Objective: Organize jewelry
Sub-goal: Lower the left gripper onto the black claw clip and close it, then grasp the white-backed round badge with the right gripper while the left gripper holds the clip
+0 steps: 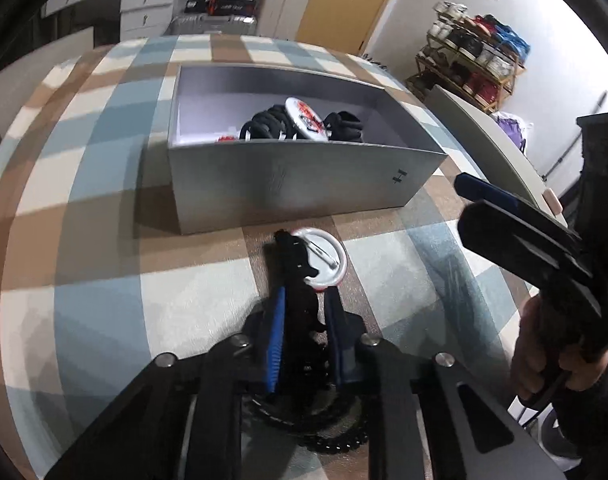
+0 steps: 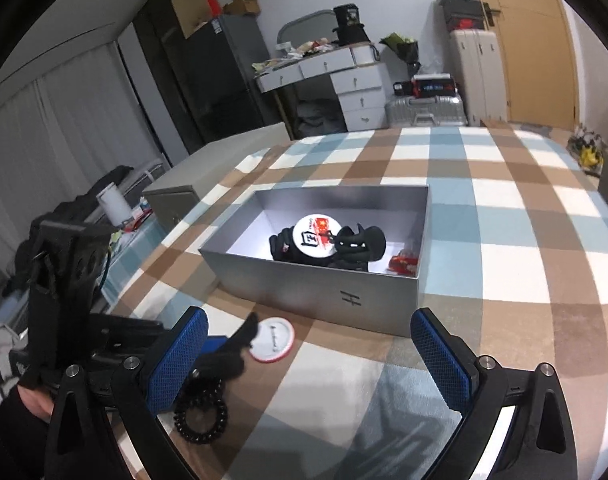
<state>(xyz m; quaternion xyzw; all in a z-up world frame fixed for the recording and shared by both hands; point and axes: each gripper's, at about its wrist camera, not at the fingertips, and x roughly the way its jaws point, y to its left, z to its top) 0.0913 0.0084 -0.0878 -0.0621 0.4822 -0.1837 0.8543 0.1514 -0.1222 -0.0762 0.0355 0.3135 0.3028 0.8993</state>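
Note:
A grey open box point(image 1: 296, 184) point(image 2: 311, 292) stands on the checked tablecloth and holds black hair clips, a white-and-red badge point(image 1: 305, 118) point(image 2: 313, 236) and a small red item point(image 2: 403, 262). My left gripper point(image 1: 302, 300) is shut on a black hair clip point(image 1: 300, 276) point(image 2: 232, 350) just above the table in front of the box. A white badge point(image 1: 325, 258) point(image 2: 272, 338) lies face down beside the clip. A black spiral hair tie point(image 2: 202, 416) point(image 1: 315, 428) lies under the left gripper. My right gripper point(image 2: 307, 356) is open and empty, to the right of the left one.
The checked table point(image 2: 503, 240) extends behind and right of the box. A grey cabinet point(image 2: 176, 200) stands off its left edge. Desk drawers, suitcases and a shoe rack point(image 1: 471, 60) stand in the room beyond.

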